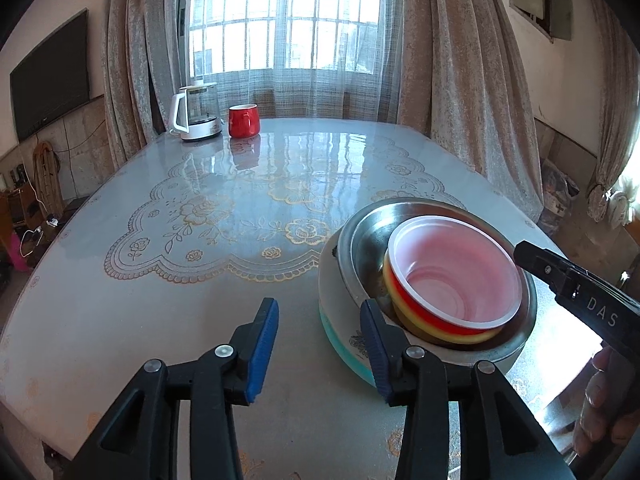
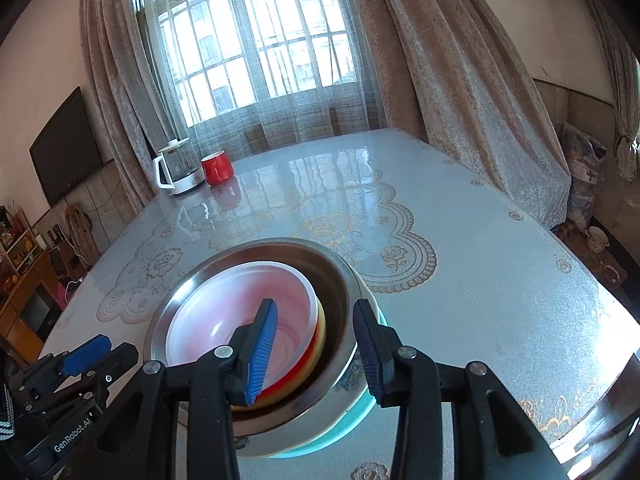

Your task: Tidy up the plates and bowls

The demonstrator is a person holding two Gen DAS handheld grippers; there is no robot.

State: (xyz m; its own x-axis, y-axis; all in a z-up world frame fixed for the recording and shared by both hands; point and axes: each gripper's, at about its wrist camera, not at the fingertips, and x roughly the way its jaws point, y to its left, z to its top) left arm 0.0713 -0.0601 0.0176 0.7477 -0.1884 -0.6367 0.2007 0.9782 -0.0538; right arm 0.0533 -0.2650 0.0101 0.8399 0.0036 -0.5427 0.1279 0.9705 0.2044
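A red-and-yellow striped bowl (image 1: 452, 276) with a pale pink inside sits tilted in a steel bowl (image 1: 368, 240), which rests in a white-and-teal bowl (image 1: 340, 336) on the table. My left gripper (image 1: 319, 312) stands open just left of the stack with nothing between its fingers; its right finger is close to the teal bowl's side. In the right wrist view, my right gripper (image 2: 316, 308) is open over the stack's near right side. Its left finger hangs inside the striped bowl (image 2: 208, 320), its right finger outside the steel bowl (image 2: 332, 272). The teal bowl (image 2: 352, 404) shows below.
The glossy table (image 1: 160, 320) has a lace-patterned cover. At its far left corner stand a white glass kettle (image 1: 196, 112) and a red mug (image 1: 243, 121). Curtains and a window lie behind. A person's hand (image 1: 600, 400) holds the right gripper at the frame's right edge.
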